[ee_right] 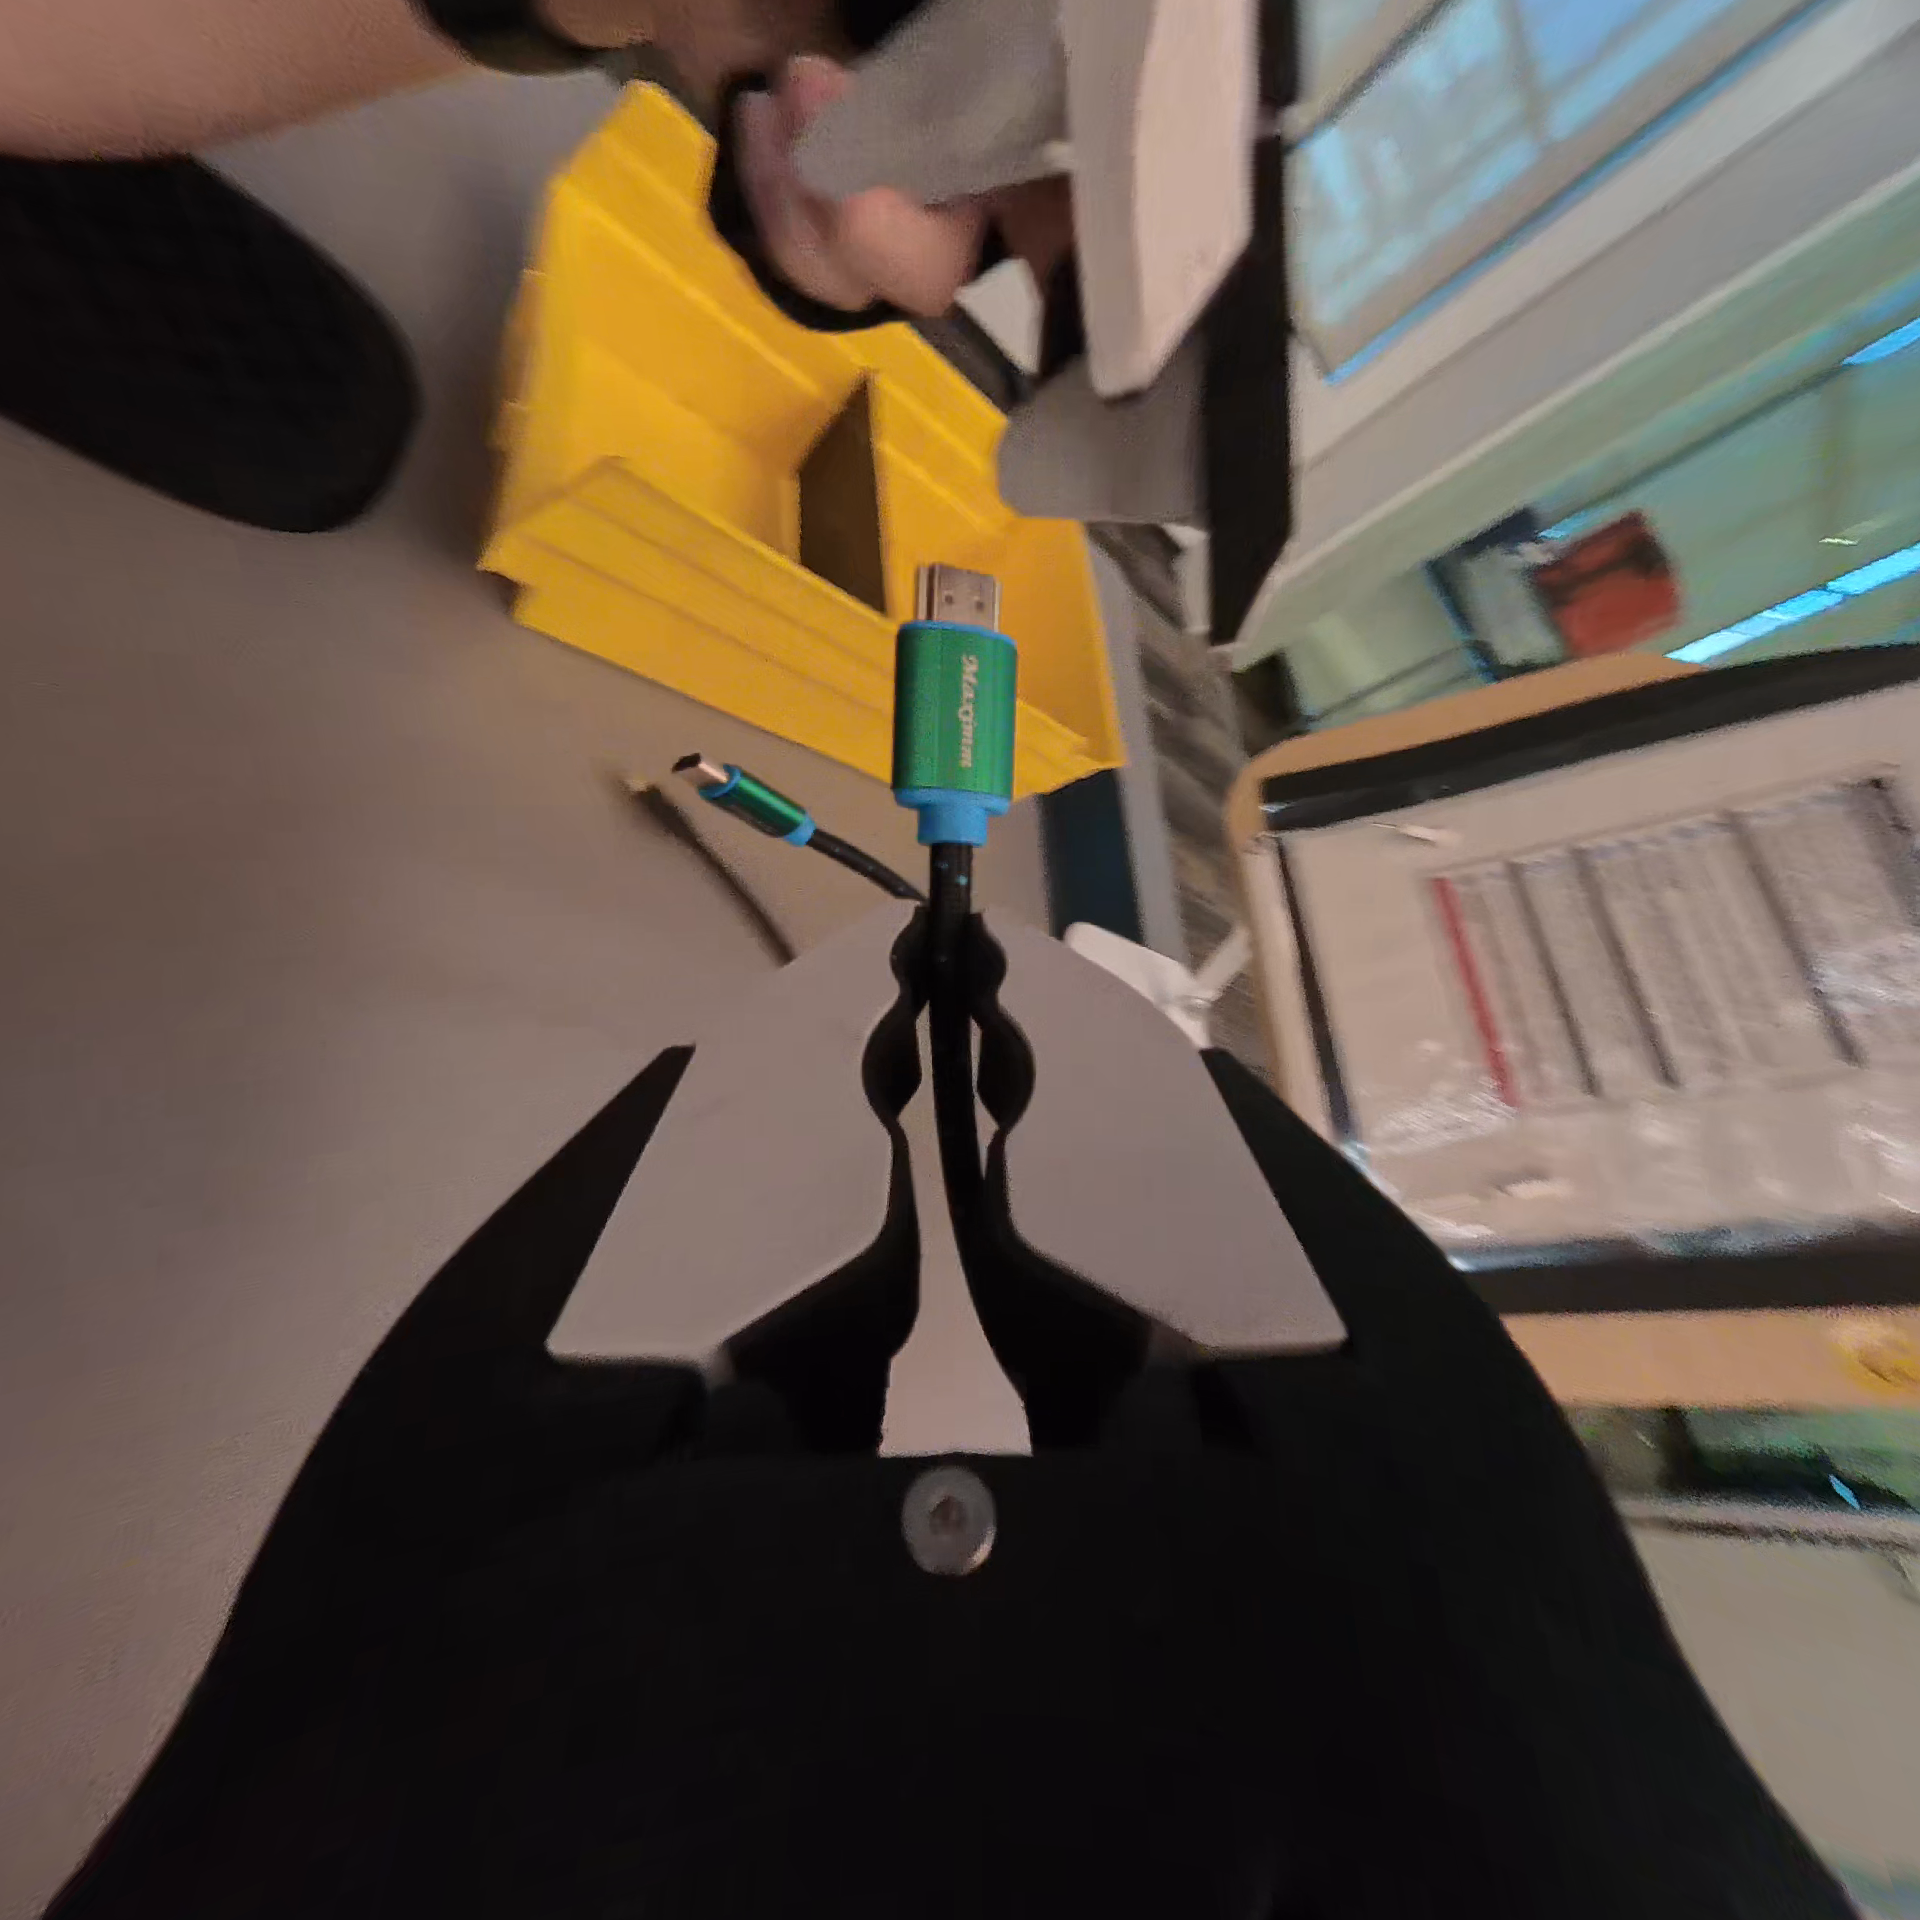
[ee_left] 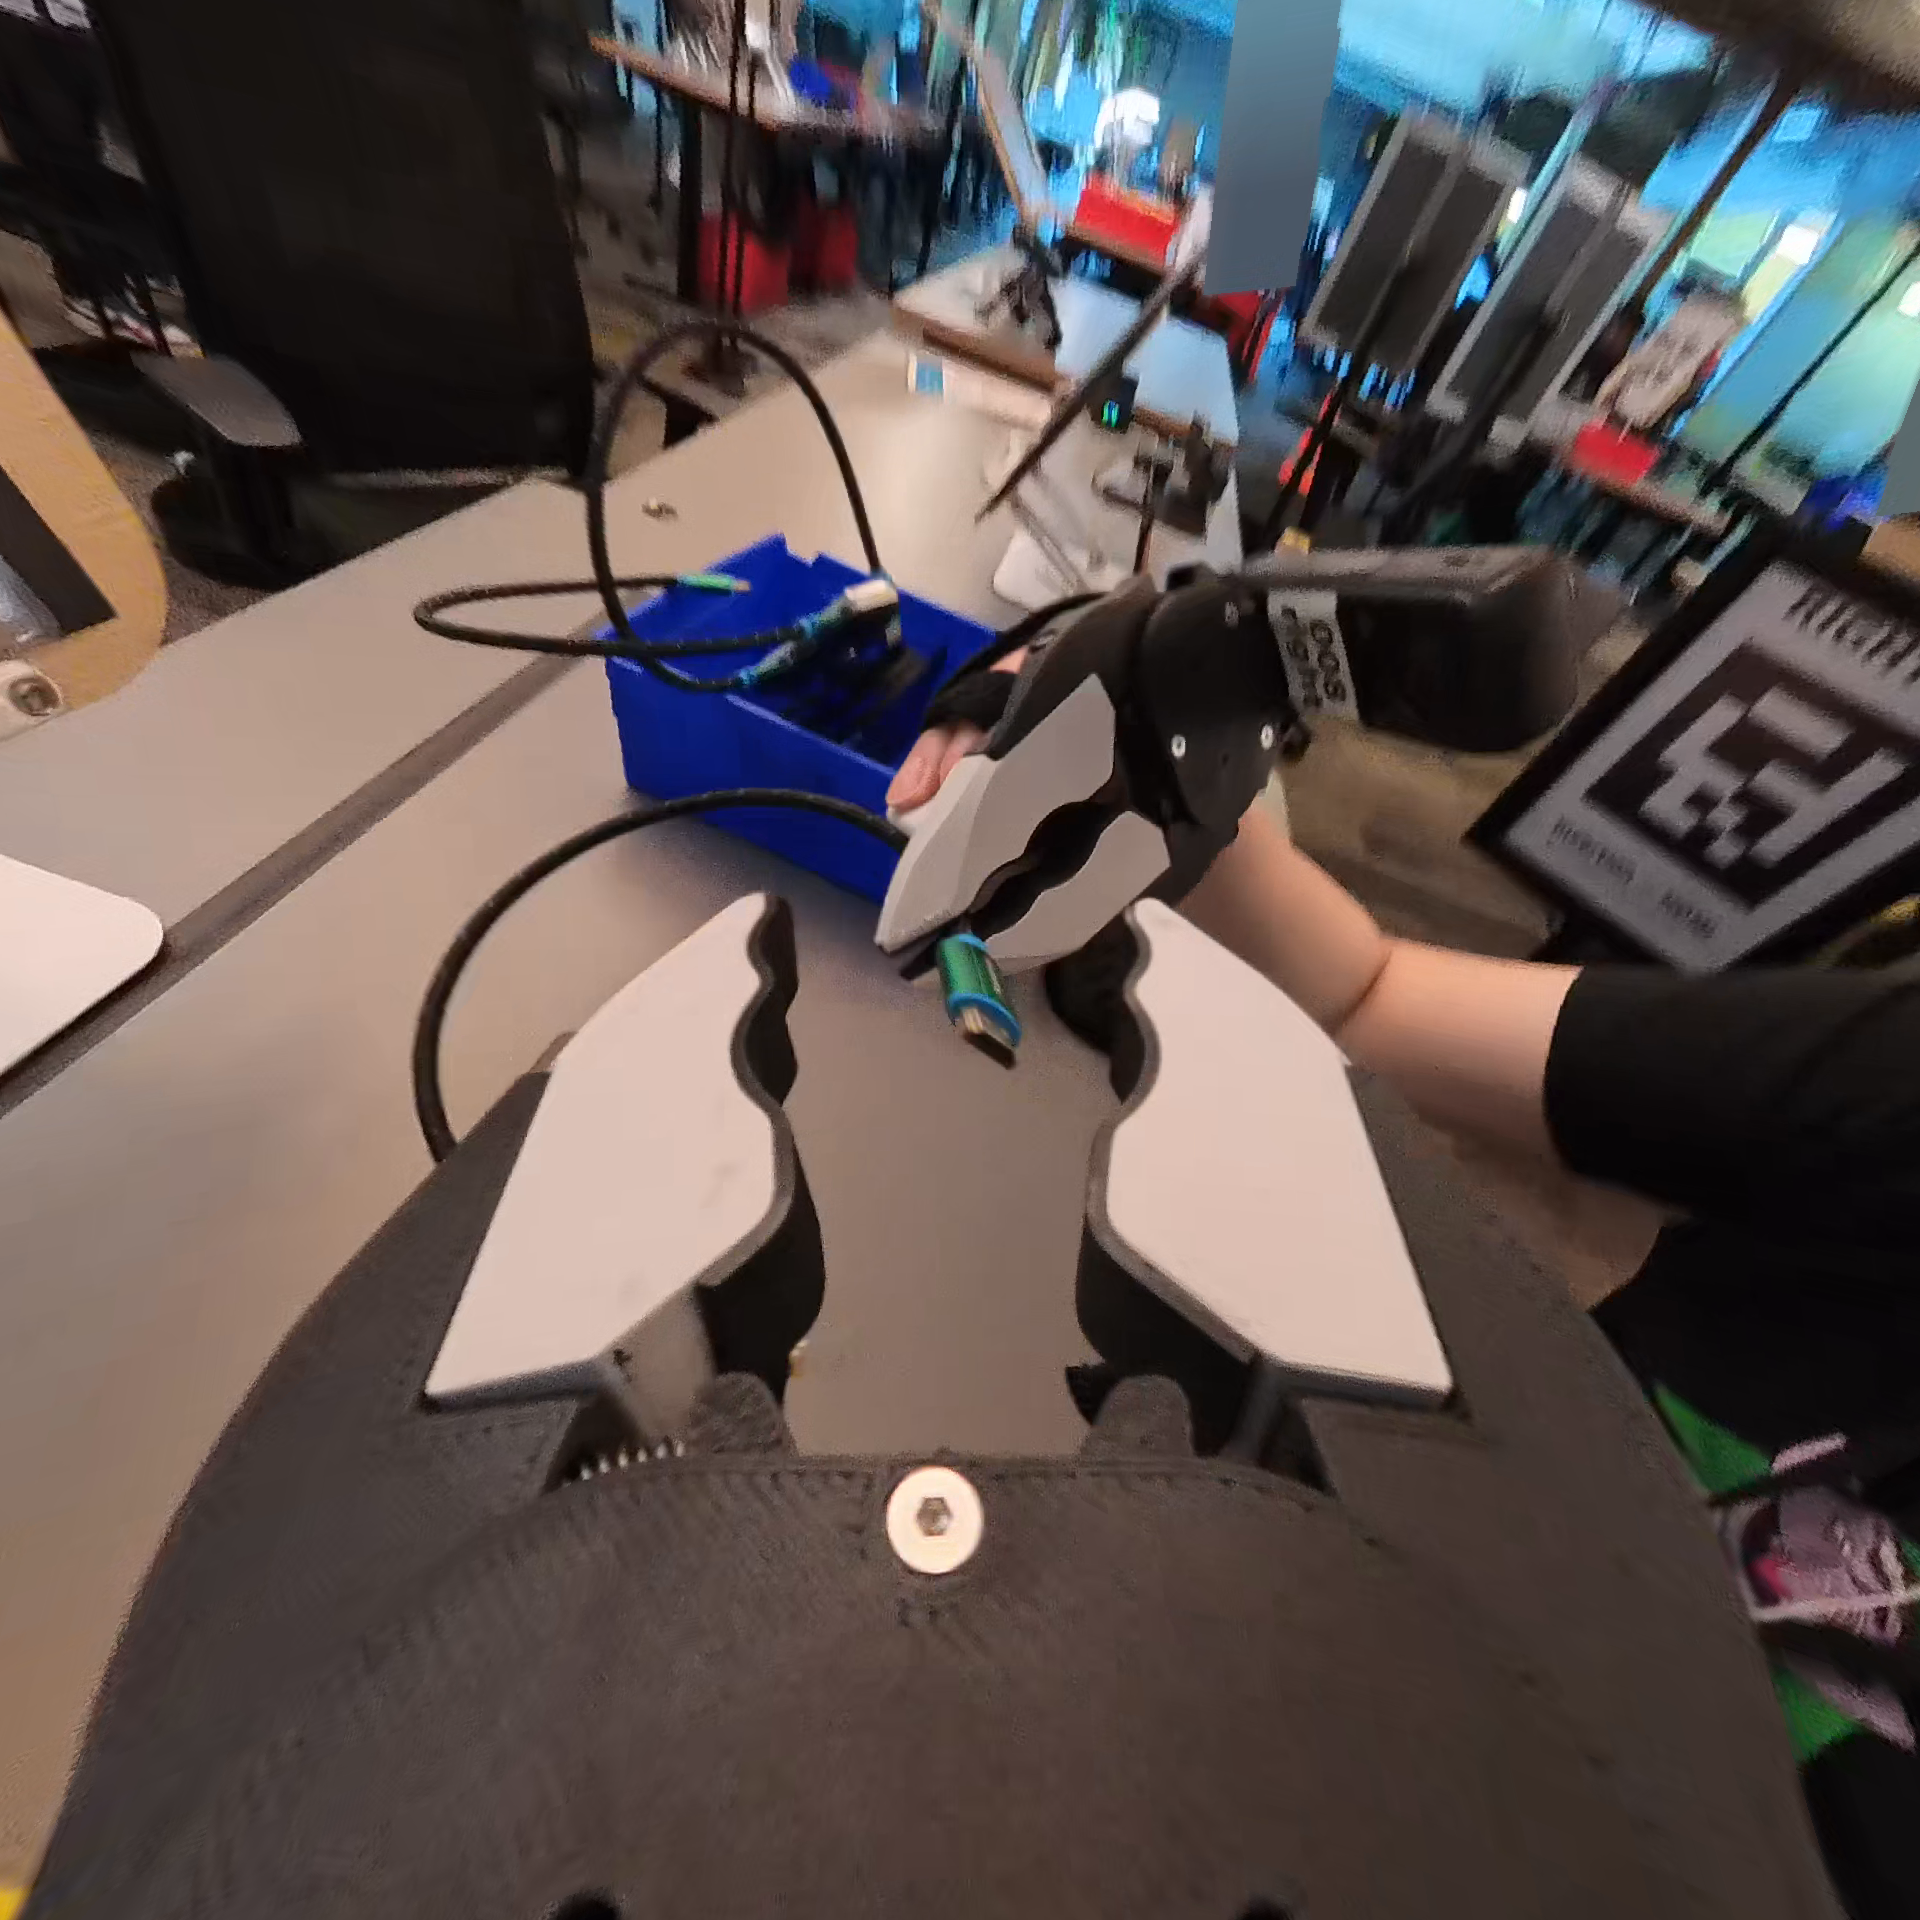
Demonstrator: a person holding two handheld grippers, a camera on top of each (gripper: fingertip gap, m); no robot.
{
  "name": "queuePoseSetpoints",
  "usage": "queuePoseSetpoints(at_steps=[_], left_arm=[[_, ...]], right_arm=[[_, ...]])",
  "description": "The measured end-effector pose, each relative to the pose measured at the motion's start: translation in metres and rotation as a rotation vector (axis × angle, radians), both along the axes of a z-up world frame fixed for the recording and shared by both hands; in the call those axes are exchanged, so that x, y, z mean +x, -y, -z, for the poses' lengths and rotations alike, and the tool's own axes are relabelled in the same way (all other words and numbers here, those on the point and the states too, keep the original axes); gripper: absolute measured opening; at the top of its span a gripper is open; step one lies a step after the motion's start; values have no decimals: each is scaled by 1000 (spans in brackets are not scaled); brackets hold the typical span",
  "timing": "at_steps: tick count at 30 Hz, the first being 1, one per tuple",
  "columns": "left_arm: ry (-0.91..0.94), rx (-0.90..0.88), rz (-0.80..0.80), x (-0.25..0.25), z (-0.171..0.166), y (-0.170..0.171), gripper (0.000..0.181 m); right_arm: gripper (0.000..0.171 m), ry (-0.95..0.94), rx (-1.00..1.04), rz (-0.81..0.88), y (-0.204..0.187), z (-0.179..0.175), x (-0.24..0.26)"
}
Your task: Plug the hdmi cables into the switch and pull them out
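Meanwhile the right gripper (ee_right: 948,925) pinches the HDMI cable (ee_right: 954,1039) below its green plug (ee_right: 951,717); a yellow bin (ee_right: 665,540) sits beyond. Left gripper (ee_left: 951,977) gapes, empty, before a blue bin (ee_left: 727,727), seemingly holding more cables.

Yellow bin (ee_right: 665,436) partly behind hand (ee_right: 852,239)

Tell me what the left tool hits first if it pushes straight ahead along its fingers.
Most likely the green HDMI plug hanging from the right tool, which is shut on its cable just beyond the open left tool. The blue bin lies farther back; depth is uncertain.
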State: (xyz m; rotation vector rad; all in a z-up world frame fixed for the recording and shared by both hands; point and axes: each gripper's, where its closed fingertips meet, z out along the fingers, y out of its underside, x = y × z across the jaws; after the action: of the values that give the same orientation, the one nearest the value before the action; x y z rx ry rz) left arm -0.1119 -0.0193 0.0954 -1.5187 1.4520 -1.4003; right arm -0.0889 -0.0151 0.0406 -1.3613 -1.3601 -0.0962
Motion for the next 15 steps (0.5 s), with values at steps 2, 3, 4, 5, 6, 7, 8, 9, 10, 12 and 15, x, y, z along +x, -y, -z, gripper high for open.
queuePoseSetpoints(at_steps=[2, 3, 4, 5, 6, 7, 8, 9, 10, 12, 15], left_arm=[[35, -50, -18, 2, -3, -5, 60], [35, -71, -30, 5, -2, -7, 59], [27, -95, -53, 9, 1, -10, 59], [16, -118, -75, 12, 5, -13, 56], [11, -139, -85, 16, 9, -15, 52], [9, -158, -90, 20, 13, -15, 45], [4, -170, -88, 24, 17, -15, 37], [-11, -171, -80, 28, 22, -14, 29], [-36, -162, -69, 31, 29, -13, 21], [-53, -132, -39, 34, 35, -10, 13], [-28, -156, -7, 33, 29, -8, 11]], right_arm=[[6, -20, 59, 85, -9, -11, 8], [6, -19, 85, 130, -14, -15, 12], [6, -12, 119, 177, -19, -18, 17], [7, 1, 139, 212, -22, -20, 19], [6, 12, 149, 235, -24, -20, 20], [6, 23, 162, 251, -26, -20, 20], [6, 33, 178, 264, -27, -20, 19], [6, 46, 178, 265, -27, -19, 17], [6, 51, 182, 272, -28, -18, 16], [7, 67, 188, 295, -30, -18, 17], [7, 52, 226, 282, -29, -23, 15]])
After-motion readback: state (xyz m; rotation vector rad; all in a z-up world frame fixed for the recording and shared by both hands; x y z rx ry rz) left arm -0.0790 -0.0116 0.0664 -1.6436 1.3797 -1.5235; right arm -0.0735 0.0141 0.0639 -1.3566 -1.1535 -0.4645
